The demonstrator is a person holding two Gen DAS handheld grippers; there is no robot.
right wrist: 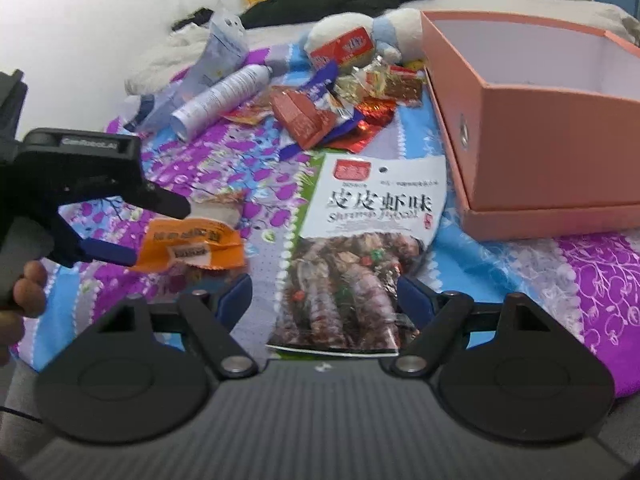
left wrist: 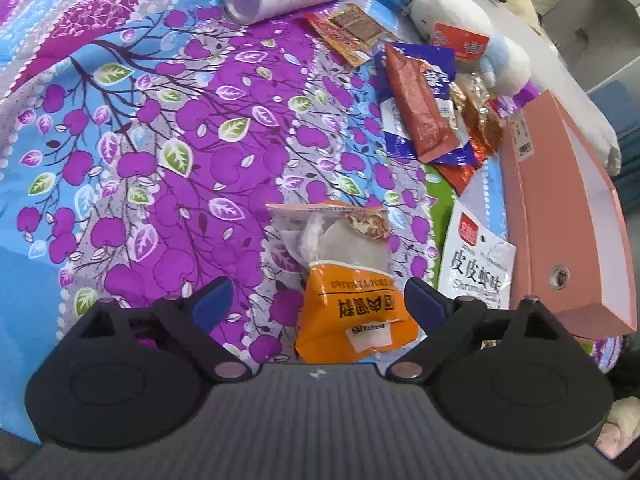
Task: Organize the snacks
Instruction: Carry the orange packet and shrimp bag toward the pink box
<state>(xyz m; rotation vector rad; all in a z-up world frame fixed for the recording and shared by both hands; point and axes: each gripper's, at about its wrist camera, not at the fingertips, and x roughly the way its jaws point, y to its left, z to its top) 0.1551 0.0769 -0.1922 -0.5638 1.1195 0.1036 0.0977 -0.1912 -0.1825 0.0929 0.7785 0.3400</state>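
Note:
An orange and clear snack packet (left wrist: 352, 280) lies on the flowered bedspread between the fingers of my left gripper (left wrist: 319, 300), which stands open around it without pressing. In the right wrist view the same packet (right wrist: 192, 244) lies at the left, with the left gripper (right wrist: 160, 232) over it. A large white shrimp-flavour bag (right wrist: 368, 232) lies flat between the fingers of my right gripper (right wrist: 326, 298), which is open too. That bag (left wrist: 476, 264) lies beside the pink box (left wrist: 560, 208). The box (right wrist: 540, 140) stands open at the right, and what I see of its inside is bare.
A pile of small snack packets (right wrist: 320, 112) lies behind the shrimp bag. A white spray can (right wrist: 220, 100) lies on its side at the back left. A plush toy (right wrist: 400, 28) with a red packet (right wrist: 344, 46) on it sits near the box. A person's hand (right wrist: 28, 288) holds the left gripper.

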